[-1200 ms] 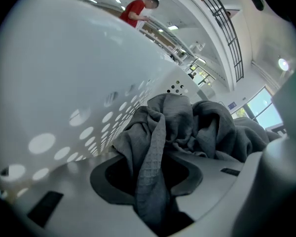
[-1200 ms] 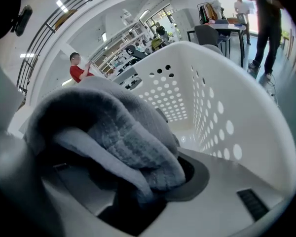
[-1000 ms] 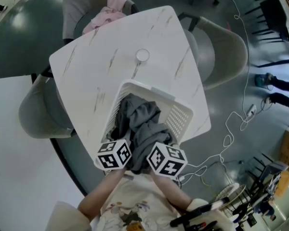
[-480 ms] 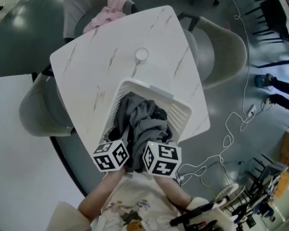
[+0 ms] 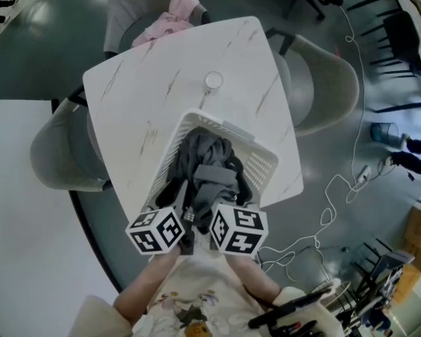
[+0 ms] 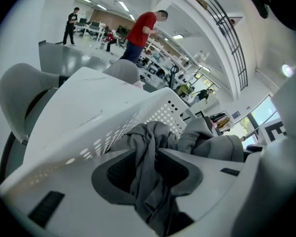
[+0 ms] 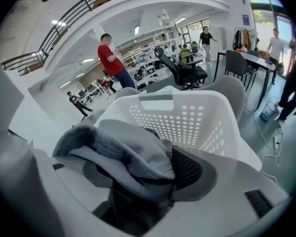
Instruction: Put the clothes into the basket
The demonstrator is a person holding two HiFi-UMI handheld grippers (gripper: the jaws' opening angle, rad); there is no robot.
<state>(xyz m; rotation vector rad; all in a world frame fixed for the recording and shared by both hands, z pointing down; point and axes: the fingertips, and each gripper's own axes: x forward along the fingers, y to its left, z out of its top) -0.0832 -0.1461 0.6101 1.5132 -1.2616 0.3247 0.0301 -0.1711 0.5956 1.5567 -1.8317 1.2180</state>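
A white perforated basket [image 5: 228,126] stands on the marble table [image 5: 147,83] with grey clothes [image 5: 207,163] heaped in it. Both marker cubes, left [image 5: 154,232] and right [image 5: 238,229], hover at its near rim. My left gripper [image 6: 147,172] is shut on a hanging fold of a grey garment [image 6: 148,157] beside the basket wall [image 6: 113,127]. The jaws of my right gripper [image 7: 143,174] have just been opening. A lighter grey garment [image 7: 133,152] lies draped across them, and the right pad [image 7: 190,169] shows mostly bare. The basket's far wall [image 7: 187,117] stands behind.
A small round white object [image 5: 212,81] sits mid-table. A pink garment [image 5: 172,21] lies on the far chair. Grey chairs flank the table at right [image 5: 323,83] and left [image 5: 56,146]. A cable [image 5: 337,188] trails over the floor. A person in red [image 7: 111,58] stands far off.
Both marker cubes have drawn back toward me at the basket's near rim. The grey heap has bunched up, with a fold now lying across its top.
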